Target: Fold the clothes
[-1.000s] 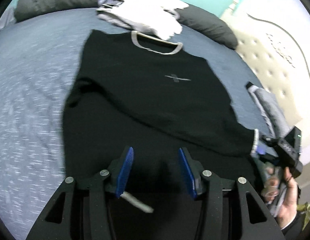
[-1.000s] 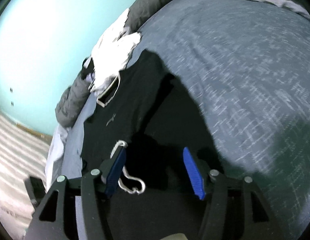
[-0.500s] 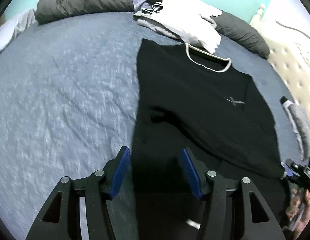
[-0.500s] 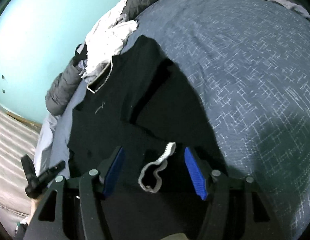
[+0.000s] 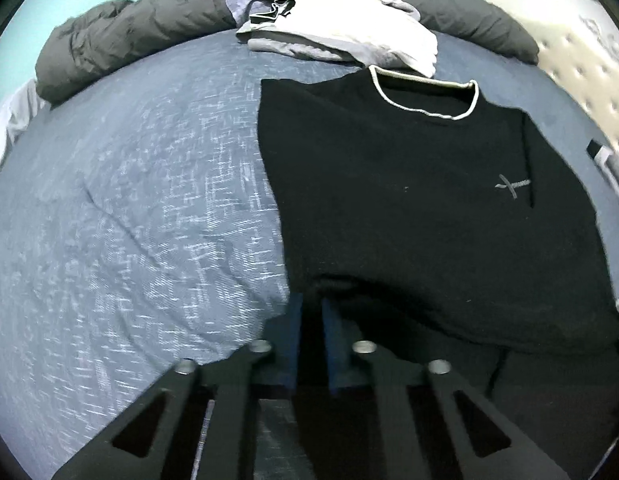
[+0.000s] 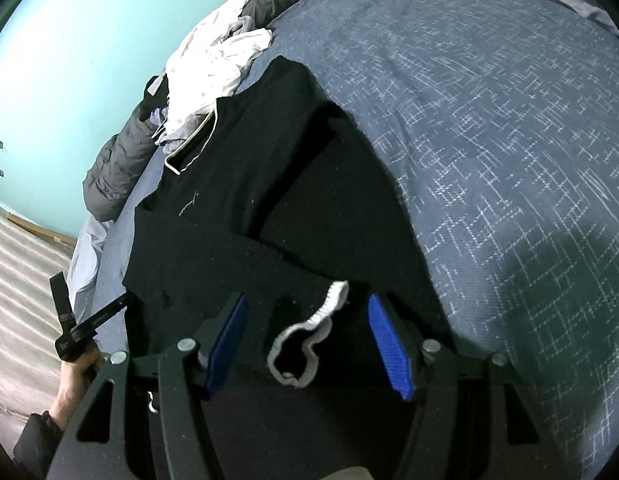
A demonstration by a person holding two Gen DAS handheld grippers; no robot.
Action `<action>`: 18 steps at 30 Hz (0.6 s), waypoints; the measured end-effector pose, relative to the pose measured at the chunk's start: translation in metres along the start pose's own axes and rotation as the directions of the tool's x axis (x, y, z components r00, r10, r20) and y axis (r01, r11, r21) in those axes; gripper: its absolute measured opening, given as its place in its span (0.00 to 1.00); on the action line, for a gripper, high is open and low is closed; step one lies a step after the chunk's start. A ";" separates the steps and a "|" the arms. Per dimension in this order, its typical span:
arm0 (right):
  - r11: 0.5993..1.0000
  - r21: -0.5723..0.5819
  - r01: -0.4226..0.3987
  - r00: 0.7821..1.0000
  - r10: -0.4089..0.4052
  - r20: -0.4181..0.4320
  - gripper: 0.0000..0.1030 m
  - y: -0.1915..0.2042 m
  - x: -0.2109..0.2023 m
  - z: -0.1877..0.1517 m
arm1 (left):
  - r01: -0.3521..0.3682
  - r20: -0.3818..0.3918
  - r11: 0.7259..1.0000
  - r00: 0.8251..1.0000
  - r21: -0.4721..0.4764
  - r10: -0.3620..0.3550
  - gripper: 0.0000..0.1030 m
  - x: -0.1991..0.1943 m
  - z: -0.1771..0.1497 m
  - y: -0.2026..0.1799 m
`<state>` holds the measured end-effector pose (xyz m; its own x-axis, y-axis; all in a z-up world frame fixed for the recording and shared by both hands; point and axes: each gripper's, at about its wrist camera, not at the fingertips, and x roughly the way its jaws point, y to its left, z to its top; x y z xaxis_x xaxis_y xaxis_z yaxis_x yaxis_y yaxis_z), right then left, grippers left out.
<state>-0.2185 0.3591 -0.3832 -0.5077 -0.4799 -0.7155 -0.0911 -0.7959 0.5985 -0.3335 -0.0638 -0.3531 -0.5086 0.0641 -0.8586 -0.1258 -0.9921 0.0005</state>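
- Left wrist view: the left claw (image 5: 309, 320) has its blue pads drawn close together at the near left edge of the black sweater (image 5: 409, 208); the pads are blurred and shadowed, so it seems pinched on the fabric, but I cannot tell for sure.
- The sweater lies flat on the blue-grey bed (image 5: 149, 208), its white-trimmed collar (image 5: 425, 96) toward the far side, a small grey cross logo (image 5: 513, 186) on the chest.
- A pile of white and grey clothes (image 5: 349, 28) sits just beyond the collar, touching it, against a dark rolled duvet (image 5: 121, 52).
- Right wrist view: the right claw (image 6: 309, 340) is spread wide, holding nothing, above a sleeve folded across the sweater; the white ribbed cuff (image 6: 309, 332) lies between its fingers, touching neither.
- A hand (image 6: 75, 384) at the lower left grips the other tool's handle.
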 end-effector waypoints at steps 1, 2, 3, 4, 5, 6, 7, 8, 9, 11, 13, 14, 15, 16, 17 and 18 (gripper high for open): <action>1.000 0.000 0.000 1.000 0.000 0.000 0.62 0.000 0.000 0.000 | 0.002 0.014 1.000 1.000 -0.001 -0.002 0.06 -0.003 0.000 0.003; 1.000 0.000 0.000 1.000 0.000 0.001 0.62 0.001 0.000 0.000 | -0.004 0.030 1.000 1.000 -0.009 0.004 0.06 -0.007 -0.001 0.006; 1.000 0.001 -0.002 1.000 0.002 0.001 0.62 0.001 0.000 0.000 | -0.004 0.046 1.000 0.999 -0.023 0.005 0.06 -0.011 -0.003 0.011; 1.000 0.002 -0.002 1.000 0.002 0.002 0.62 0.001 0.000 -0.001 | 0.001 0.059 0.999 0.998 -0.045 0.001 0.06 -0.014 -0.004 0.017; 1.000 0.003 -0.003 1.000 0.003 0.002 0.62 0.001 -0.001 -0.001 | 0.007 0.070 0.998 0.998 -0.066 -0.002 0.06 -0.016 -0.006 0.023; 1.000 0.004 -0.004 1.000 0.004 0.003 0.62 0.001 -0.001 -0.001 | 0.014 0.074 0.996 0.997 -0.087 -0.007 0.06 -0.016 -0.008 0.028; 1.000 0.003 -0.003 1.000 0.003 0.004 0.62 0.001 -0.001 -0.001 | 0.018 0.065 0.994 0.998 -0.105 -0.012 0.06 -0.014 -0.010 0.033; 1.000 0.002 -0.002 1.000 0.002 0.003 0.62 0.001 -0.001 -0.001 | 0.021 0.056 0.993 0.998 -0.116 -0.015 0.06 -0.010 -0.011 0.037; 1.000 0.001 -0.001 1.000 0.001 0.002 0.62 0.001 -0.002 -0.001 | 0.026 0.049 0.991 0.999 -0.128 -0.020 0.06 -0.007 -0.013 0.040; 1.000 0.005 -0.004 1.000 0.004 0.003 0.62 0.001 -0.002 -0.001 | 0.044 0.034 0.987 0.999 -0.153 -0.039 0.06 -0.001 -0.014 0.044; 1.000 0.010 -0.006 1.000 0.006 0.004 0.62 0.001 -0.002 -0.001 | 0.073 0.032 0.979 0.997 -0.189 -0.068 0.06 0.002 -0.016 0.050; 1.000 0.010 -0.007 1.000 0.006 0.005 0.62 0.001 -0.003 -0.001 | 0.083 0.027 0.977 0.996 -0.197 -0.079 0.07 0.002 -0.016 0.051; 1.000 0.010 -0.008 1.000 0.008 0.007 0.62 0.001 -0.003 -0.001 | 0.090 0.023 0.975 0.996 -0.203 -0.087 0.09 0.002 -0.016 0.052; 1.000 0.010 -0.011 1.000 0.011 0.008 0.62 0.001 -0.004 -0.001 | 0.086 0.020 0.977 0.996 -0.194 -0.084 0.09 0.000 -0.016 0.051; 1.000 0.009 -0.014 1.000 0.014 0.008 0.62 0.001 -0.004 -0.001 | 0.081 0.021 0.979 0.997 -0.188 -0.079 0.10 -0.003 -0.015 0.049; 1.000 0.009 -0.016 1.000 0.016 0.009 0.62 0.002 -0.004 -0.001 | 0.075 0.023 0.980 0.997 -0.184 -0.073 0.13 -0.006 -0.015 0.048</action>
<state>-0.2161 0.3596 -0.3797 -0.5166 -0.4893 -0.7026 -0.0908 -0.7847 0.6132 -0.3236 -0.1136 -0.3557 -0.5172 0.1383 -0.8446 -0.0051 -0.9873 -0.1586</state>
